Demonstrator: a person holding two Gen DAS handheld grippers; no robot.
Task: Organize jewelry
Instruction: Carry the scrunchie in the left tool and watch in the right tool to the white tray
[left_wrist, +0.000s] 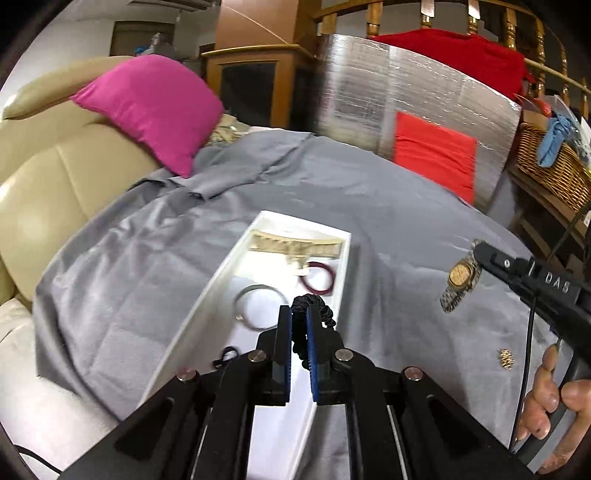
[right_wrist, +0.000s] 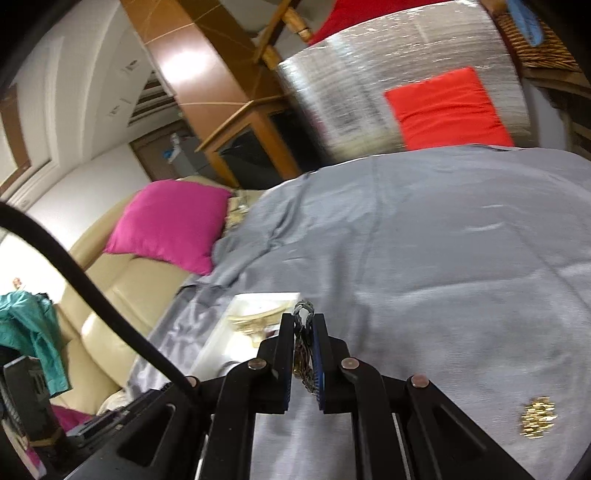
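My left gripper (left_wrist: 299, 312) is shut on a black scrunchie (left_wrist: 314, 308) and holds it over the near part of the white tray (left_wrist: 207, 291). In the tray lie a gold necklace (left_wrist: 295, 245), a dark red bangle (left_wrist: 319, 277), a silver bangle (left_wrist: 255, 306) and a small black hair tie (left_wrist: 225, 355). My right gripper (right_wrist: 303, 319) is shut on a gold and silver wristwatch (right_wrist: 304, 347), held above the grey cloth to the right of the tray; the watch (left_wrist: 461, 282) hangs from its tip in the left wrist view. A small gold piece (right_wrist: 537, 416) lies on the cloth.
The grey cloth (left_wrist: 388, 206) covers the work surface. A beige sofa (left_wrist: 44, 177) with a pink cushion (left_wrist: 151, 107) is at the left. A silver foil board (left_wrist: 417, 103) with a red cushion (left_wrist: 436, 155) stands at the back. A wicker basket (left_wrist: 554, 166) is at the right.
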